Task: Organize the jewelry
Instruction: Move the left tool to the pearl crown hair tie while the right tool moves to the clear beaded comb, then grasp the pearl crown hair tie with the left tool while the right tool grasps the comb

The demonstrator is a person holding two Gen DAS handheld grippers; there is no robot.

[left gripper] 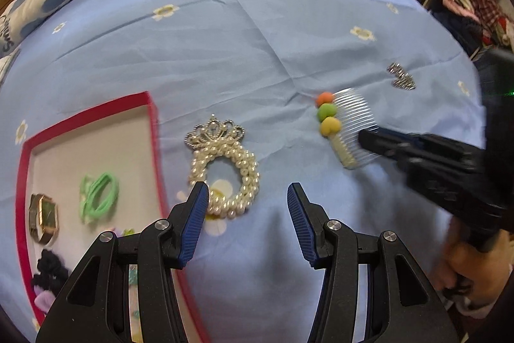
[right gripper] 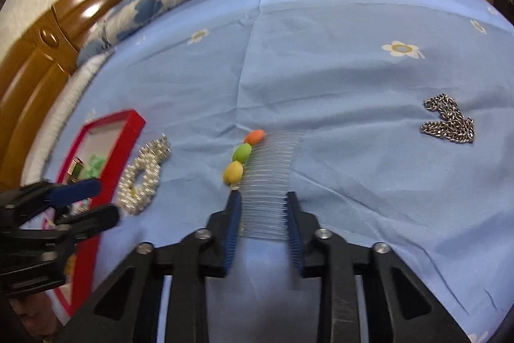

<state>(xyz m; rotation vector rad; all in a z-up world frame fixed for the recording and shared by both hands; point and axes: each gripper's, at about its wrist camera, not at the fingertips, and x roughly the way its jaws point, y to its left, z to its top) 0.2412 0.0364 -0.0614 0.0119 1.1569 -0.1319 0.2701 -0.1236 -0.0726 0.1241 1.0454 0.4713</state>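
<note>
Jaws of the left gripper [left gripper: 247, 198] stand open beside the pearl band [left gripper: 225, 169]. Its view shows the red box [left gripper: 151, 118] holding a watch [left gripper: 43, 217], green ties [left gripper: 99, 195] and a black scrunchie [left gripper: 49, 269].

Right view: the right gripper [right gripper: 261, 200] straddles the comb [right gripper: 270, 182], seemingly not yet clamped. Comb, band and chain [right gripper: 449, 121] remain on the bedsheet [right gripper: 321, 53], so roughly half seems done.

Blue flowered bedsheet [right gripper: 321, 69], wooden headboard [right gripper: 38, 53] left
</note>
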